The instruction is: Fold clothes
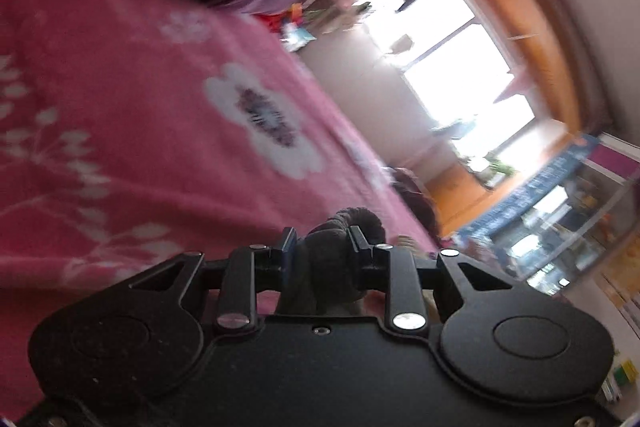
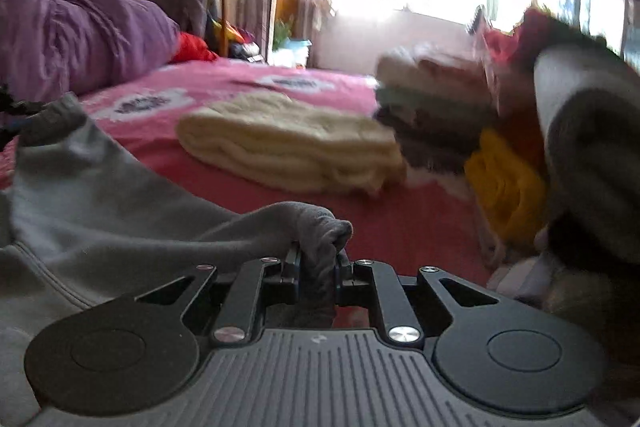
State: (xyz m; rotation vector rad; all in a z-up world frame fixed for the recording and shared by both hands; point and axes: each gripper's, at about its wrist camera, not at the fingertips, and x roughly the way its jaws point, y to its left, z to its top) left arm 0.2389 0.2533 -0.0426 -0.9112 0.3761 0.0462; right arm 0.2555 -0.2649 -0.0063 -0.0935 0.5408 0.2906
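We pinch bunched grey garment (image 2: 120,183) fabric in both the left hand-held gripper (image 1: 326,247) and right hand-held gripper (image 2: 318,259) above the pink bed (image 2: 224,151).

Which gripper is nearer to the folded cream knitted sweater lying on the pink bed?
Right, probably. The right gripper, gripping grey cloth, faces the folded cream knitted sweater just ahead. The left gripper faces only pink floral bedding; no sweater there.
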